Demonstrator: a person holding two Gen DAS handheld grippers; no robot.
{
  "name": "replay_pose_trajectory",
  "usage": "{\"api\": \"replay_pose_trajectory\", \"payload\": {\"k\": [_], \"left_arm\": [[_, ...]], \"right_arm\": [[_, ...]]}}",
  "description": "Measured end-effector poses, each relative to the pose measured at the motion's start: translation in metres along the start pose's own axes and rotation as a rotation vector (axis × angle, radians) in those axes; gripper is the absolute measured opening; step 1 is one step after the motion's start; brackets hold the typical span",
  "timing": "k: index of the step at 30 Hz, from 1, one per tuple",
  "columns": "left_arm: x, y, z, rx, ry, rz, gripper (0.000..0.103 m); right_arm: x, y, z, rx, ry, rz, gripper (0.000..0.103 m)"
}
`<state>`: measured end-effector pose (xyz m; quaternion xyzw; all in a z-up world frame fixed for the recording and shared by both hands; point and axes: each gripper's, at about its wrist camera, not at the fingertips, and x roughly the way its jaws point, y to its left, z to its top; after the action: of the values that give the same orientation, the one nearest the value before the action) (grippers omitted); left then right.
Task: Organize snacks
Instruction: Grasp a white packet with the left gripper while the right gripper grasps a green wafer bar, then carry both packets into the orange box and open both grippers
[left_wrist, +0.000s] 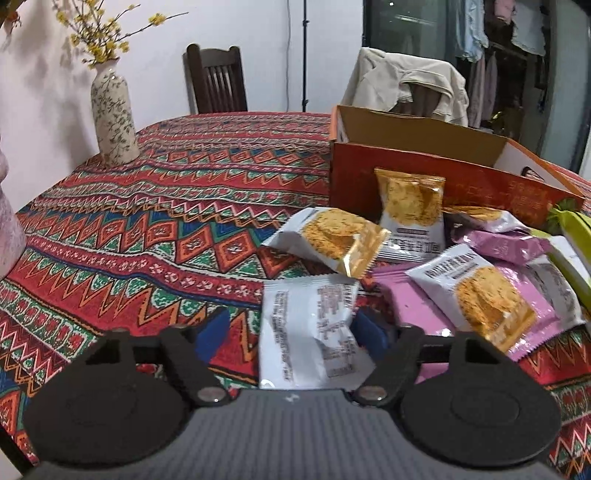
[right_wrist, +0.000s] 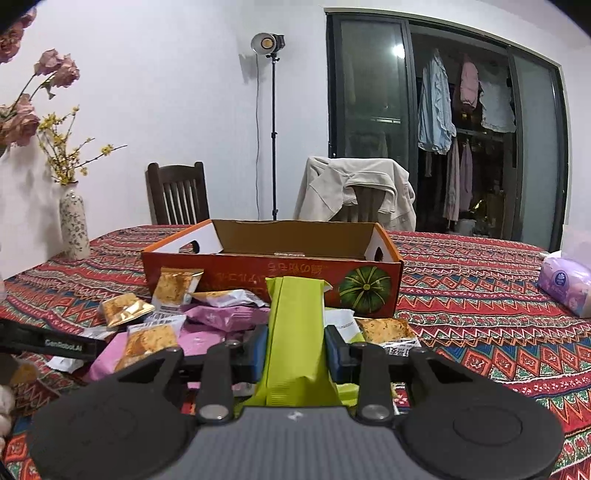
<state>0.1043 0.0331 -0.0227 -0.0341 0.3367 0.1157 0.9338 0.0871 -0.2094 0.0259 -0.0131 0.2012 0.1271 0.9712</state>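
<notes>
A pile of snack packets lies on the patterned tablecloth in front of an open orange cardboard box (left_wrist: 424, 173), also in the right wrist view (right_wrist: 273, 269). My left gripper (left_wrist: 291, 332) is open around a white packet (left_wrist: 310, 328) lying printed side up; its blue pads stand either side, the left one clearly apart from it. White-and-gold cracker packets (left_wrist: 332, 236) and pink packets (left_wrist: 509, 243) lie beyond. My right gripper (right_wrist: 297, 347) is shut on a green packet (right_wrist: 295, 332), held just above the pile, in front of the box.
A flowered vase (left_wrist: 112, 114) stands at the table's far left, also in the right wrist view (right_wrist: 74, 229). A tissue pack (right_wrist: 565, 288) lies at the right. Two chairs (right_wrist: 177, 192) stand behind the table, one draped with a jacket (right_wrist: 354, 188).
</notes>
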Motion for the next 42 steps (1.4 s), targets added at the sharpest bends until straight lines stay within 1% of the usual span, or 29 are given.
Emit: {"api": "replay_pose_trajectory", "payload": {"k": [1, 2, 6, 14, 21, 28, 30, 38, 42], "left_arm": [[-0.002, -0.001, -0.001, 0.007, -0.006, -0.011, 0.058], [-0.004, -0.003, -0.002, 0.016, -0.012, -0.016, 0.052], [-0.008, -0.007, -0.007, 0.03, -0.034, -0.001, 0.049], [-0.023, -0.006, -0.012, 0.038, -0.07, -0.022, 0.049], [-0.046, -0.002, -0.004, 0.034, -0.151, -0.044, 0.049], [-0.059, -0.013, 0.021, 0.061, -0.24, -0.069, 0.049], [-0.064, -0.019, 0.031, 0.079, -0.278, -0.074, 0.049], [-0.073, -0.048, 0.066, 0.119, -0.389, -0.112, 0.049], [-0.072, -0.063, 0.083, 0.128, -0.429, -0.126, 0.049]], "right_arm": [[-0.001, 0.001, -0.001, 0.0, 0.0, 0.002, 0.032], [-0.002, 0.001, -0.002, 0.0, -0.001, 0.003, 0.032], [-0.006, 0.0, -0.006, -0.001, 0.0, 0.009, 0.032], [-0.012, -0.002, -0.007, 0.008, -0.012, 0.004, 0.032], [-0.015, -0.005, -0.001, 0.015, -0.035, -0.01, 0.032], [-0.011, -0.005, 0.013, 0.007, -0.062, -0.018, 0.032], [-0.007, -0.006, 0.019, 0.006, -0.071, -0.02, 0.032], [0.014, -0.012, 0.054, 0.014, -0.113, -0.039, 0.032], [0.027, -0.013, 0.073, 0.002, -0.129, -0.049, 0.032]]}}
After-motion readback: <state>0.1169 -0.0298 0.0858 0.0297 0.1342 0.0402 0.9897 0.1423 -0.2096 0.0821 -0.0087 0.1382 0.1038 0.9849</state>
